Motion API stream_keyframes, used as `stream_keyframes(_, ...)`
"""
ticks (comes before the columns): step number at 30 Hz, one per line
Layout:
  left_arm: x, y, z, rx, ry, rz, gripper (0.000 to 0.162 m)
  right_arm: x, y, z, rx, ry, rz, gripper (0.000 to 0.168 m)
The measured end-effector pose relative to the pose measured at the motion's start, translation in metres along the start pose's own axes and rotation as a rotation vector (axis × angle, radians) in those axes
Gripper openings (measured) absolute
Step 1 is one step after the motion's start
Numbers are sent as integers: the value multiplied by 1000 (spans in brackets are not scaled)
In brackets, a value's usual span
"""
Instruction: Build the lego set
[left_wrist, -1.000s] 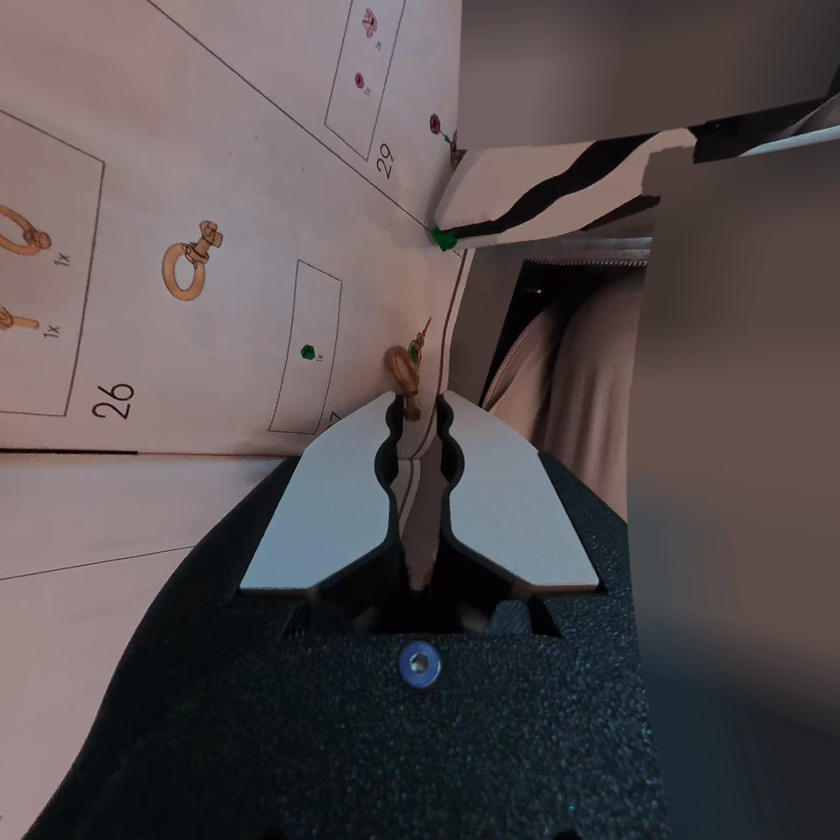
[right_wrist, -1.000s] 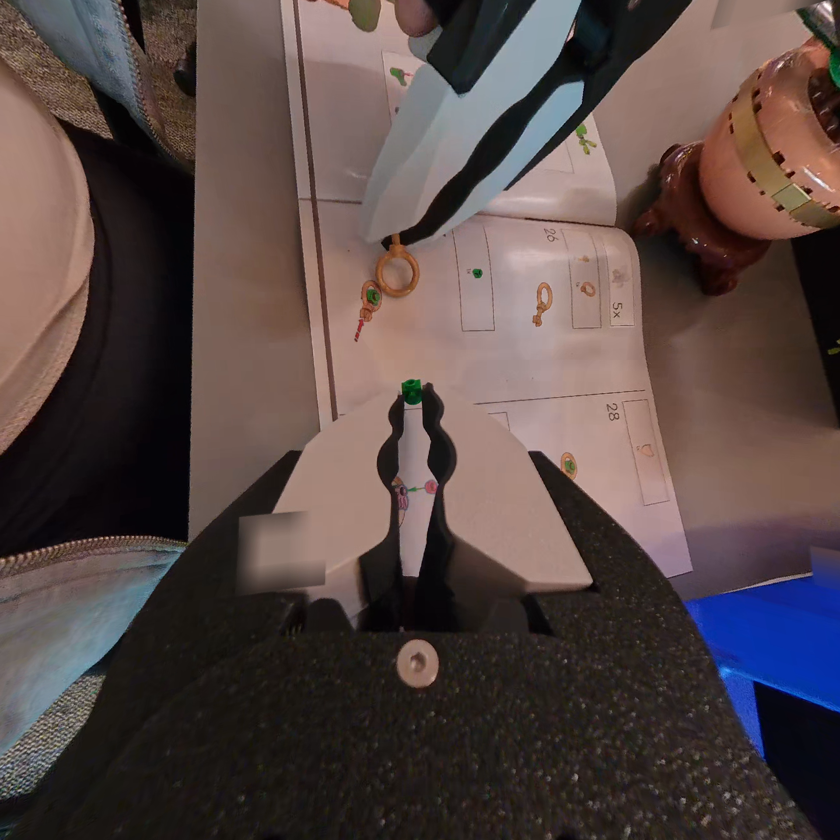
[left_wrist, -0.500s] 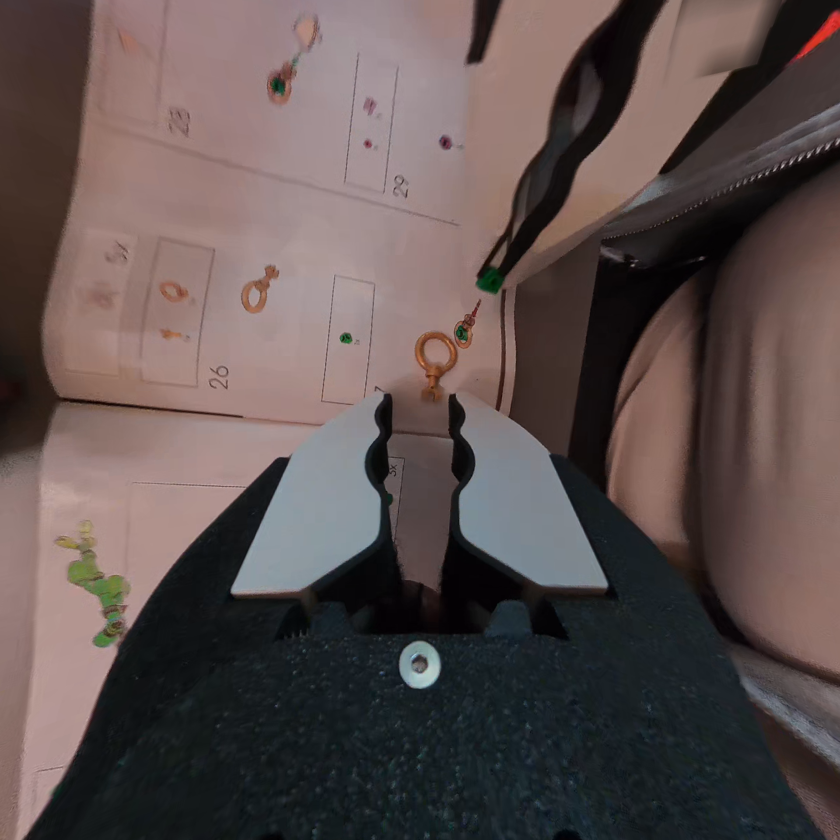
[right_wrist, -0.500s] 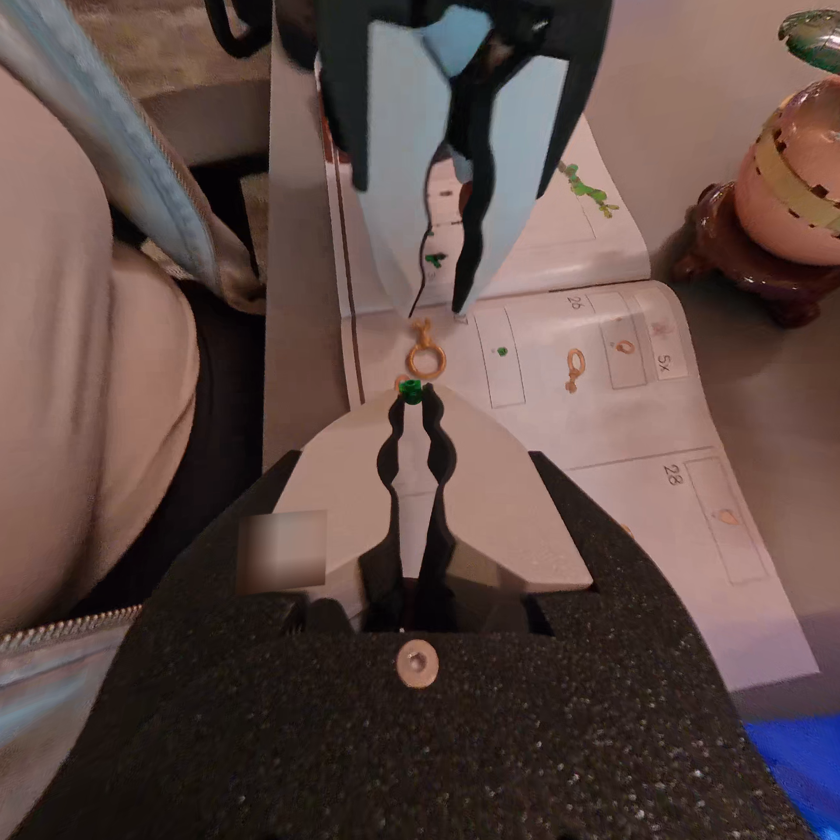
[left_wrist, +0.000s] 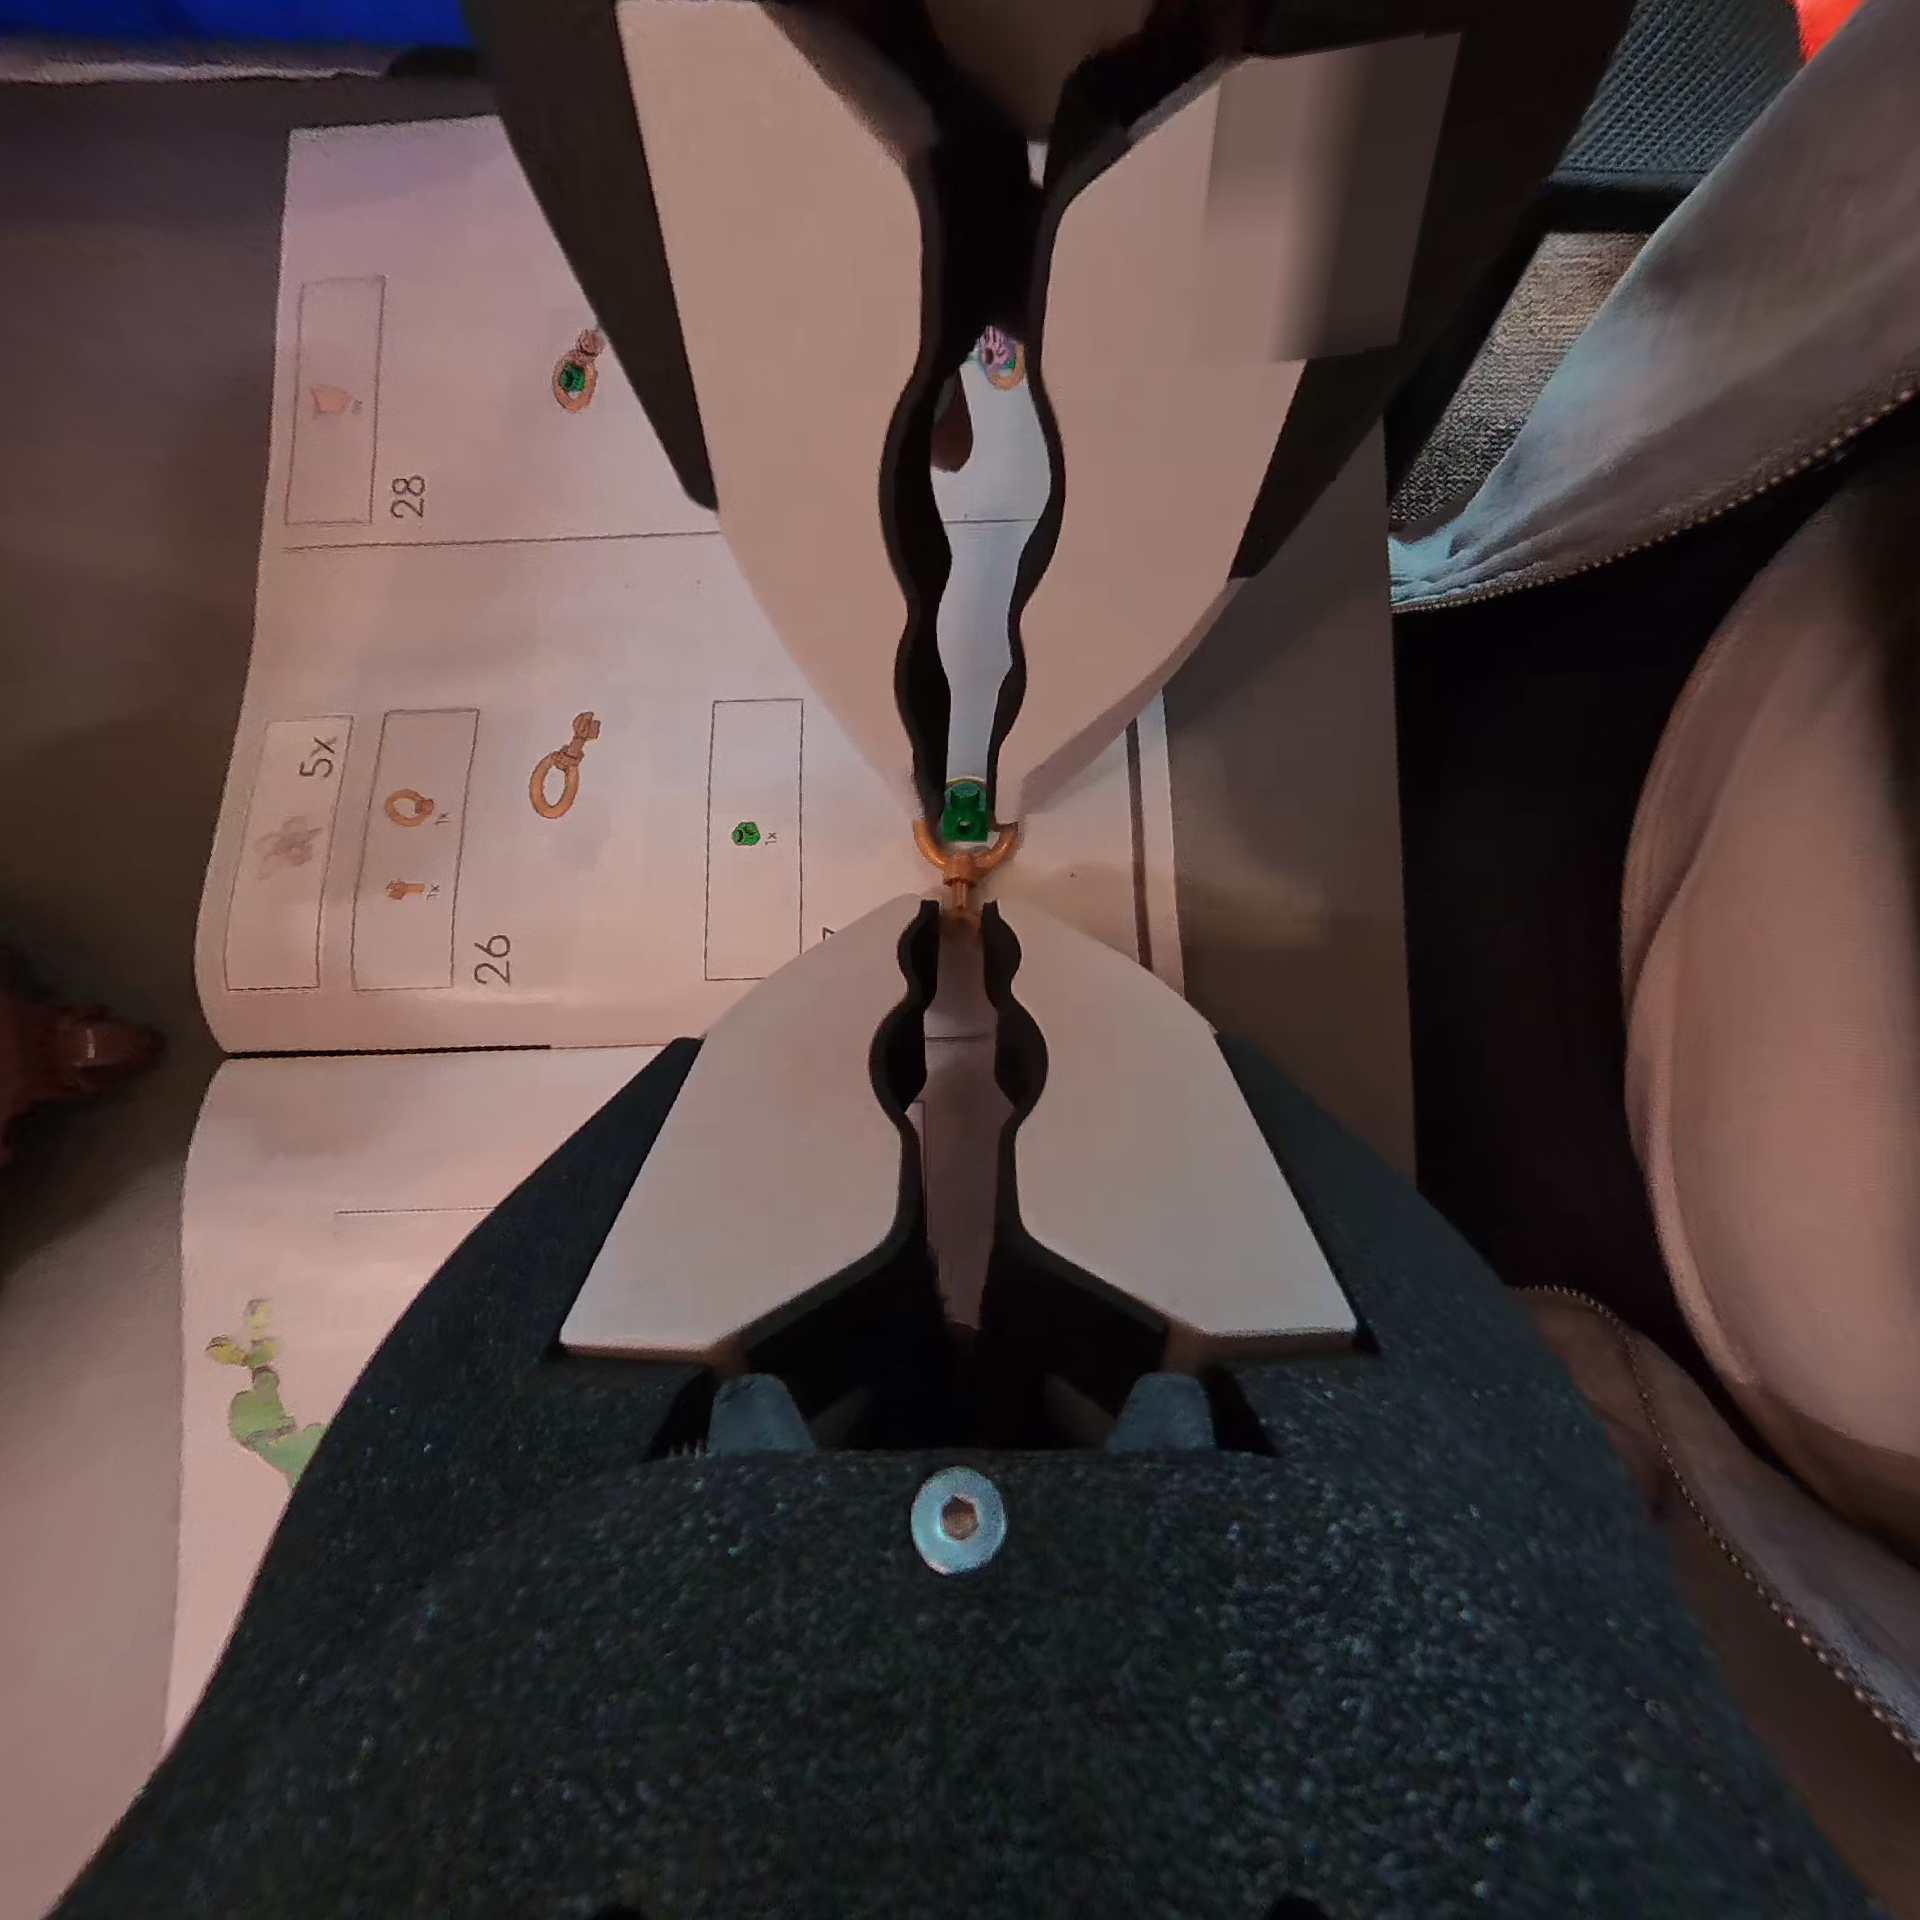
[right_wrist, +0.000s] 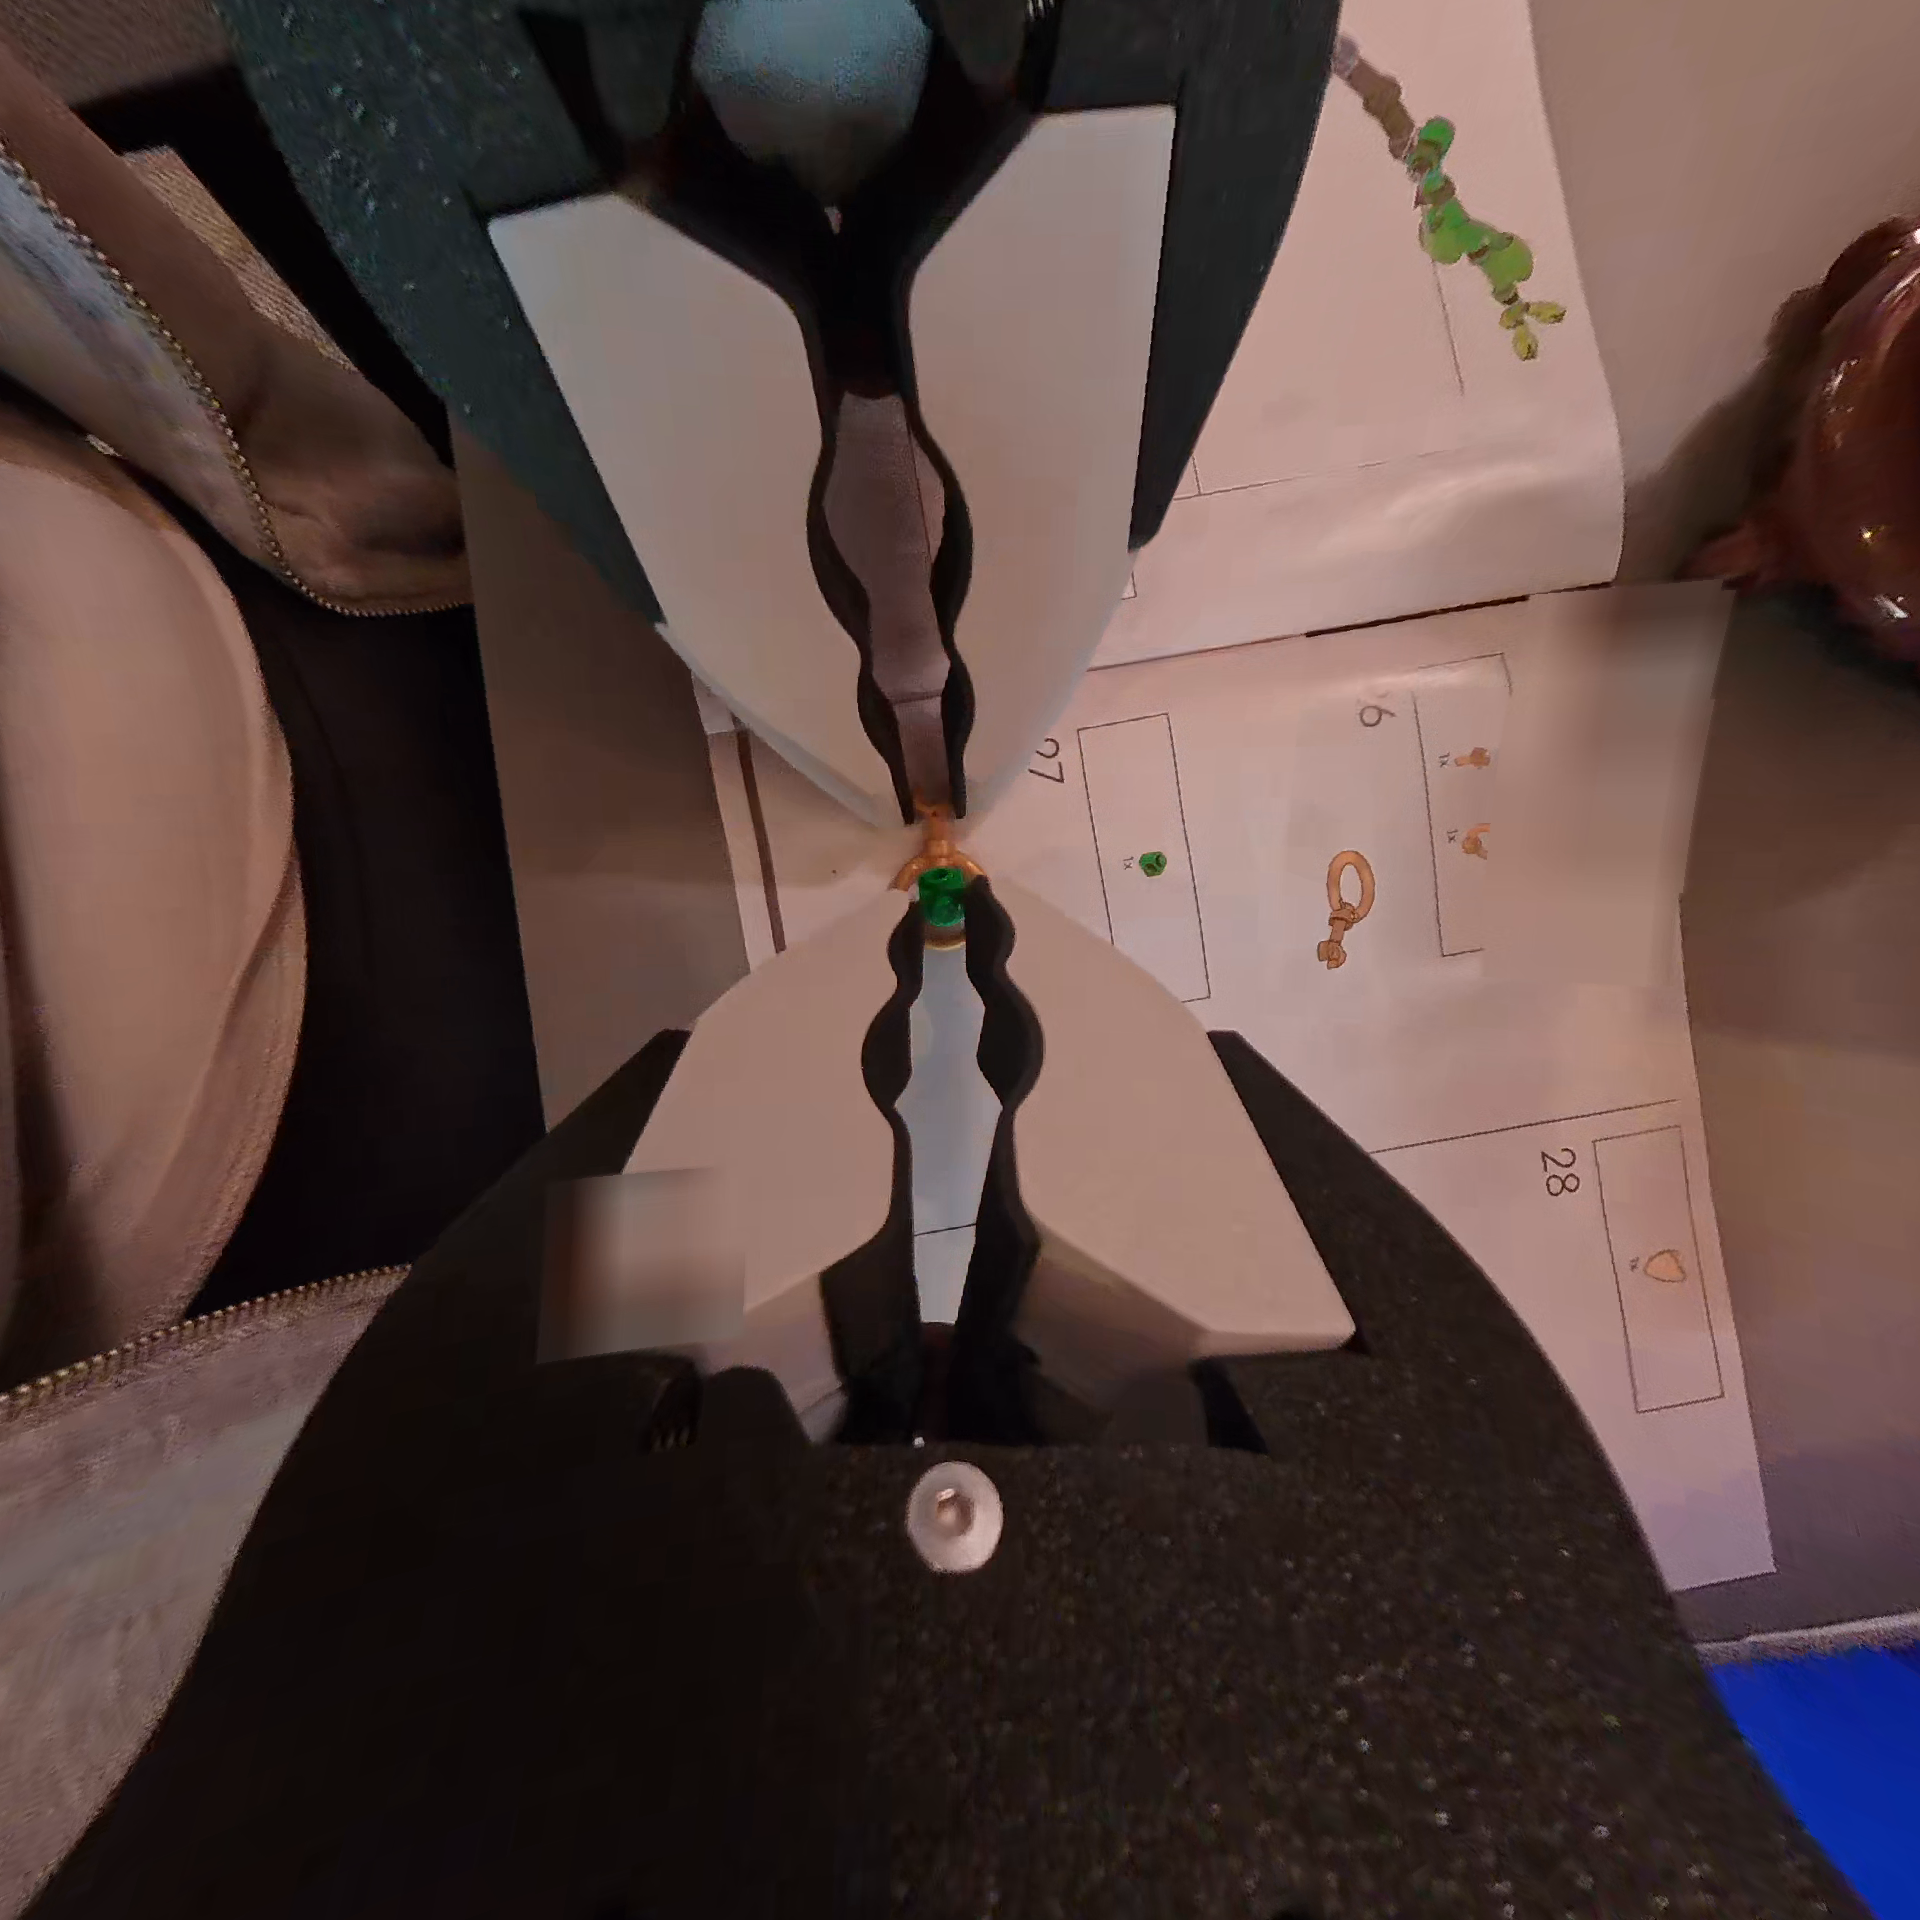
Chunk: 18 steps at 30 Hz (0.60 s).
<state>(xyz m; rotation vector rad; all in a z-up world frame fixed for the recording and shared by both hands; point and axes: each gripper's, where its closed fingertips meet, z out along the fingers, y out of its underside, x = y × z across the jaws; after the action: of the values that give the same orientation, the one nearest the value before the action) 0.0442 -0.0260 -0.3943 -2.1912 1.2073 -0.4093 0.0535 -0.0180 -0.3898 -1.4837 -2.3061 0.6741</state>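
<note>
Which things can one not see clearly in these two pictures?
- Green piece seated in gold ring or only touching: too small, both views.
- Ring's stem: hidden between left claw tips.
- Brown model: cut by right wrist view's edge.
- Right claw side: blurred patch.

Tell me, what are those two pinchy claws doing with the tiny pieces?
A person is building a Lego set with two hand-held grippers. The left gripper pinches the stem of a little gold ring piece. The right gripper pinches a tiny green stud. They meet tip to tip above the open instruction booklet, with the green stud sitting right at the ring's hole. Whether it has clicked in cannot be told.
</note>
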Motion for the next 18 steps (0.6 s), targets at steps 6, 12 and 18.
stream_keyframes(6,1,0,3,32,9,-38,7,2,5,3,-92,8,18,8)
stream_keyframes(12,2,-1,3,58,15,-56,7,2,9,-1,-178,-2,20,8)
stream_keyframes(18,2,-2,3,85,13,-75,7,0,12,0,-193,-25,42,8)
